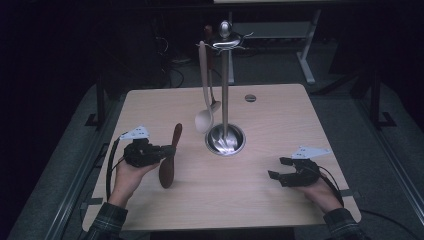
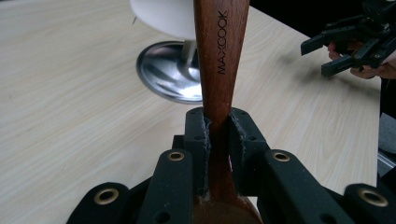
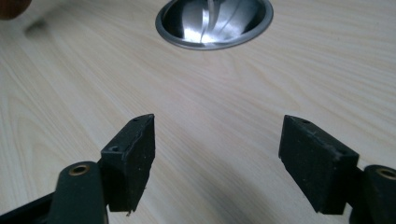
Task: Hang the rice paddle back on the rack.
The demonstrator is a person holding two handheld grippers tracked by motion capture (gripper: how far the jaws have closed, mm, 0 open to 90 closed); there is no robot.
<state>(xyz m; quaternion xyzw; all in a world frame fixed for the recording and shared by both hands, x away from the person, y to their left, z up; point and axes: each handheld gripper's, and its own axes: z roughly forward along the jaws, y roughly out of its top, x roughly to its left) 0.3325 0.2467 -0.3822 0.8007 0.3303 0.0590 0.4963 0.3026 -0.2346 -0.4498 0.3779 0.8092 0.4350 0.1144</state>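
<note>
Dark room all around, and a light wood table sits in the middle. On it, the left gripper pinches a brown wooden spoon tight between its jaws. Past the spoon stands a shiny metal stand with a white spoon hanging on it. Off to the side, the right gripper has its jaws wide apart with nothing between them.
</note>
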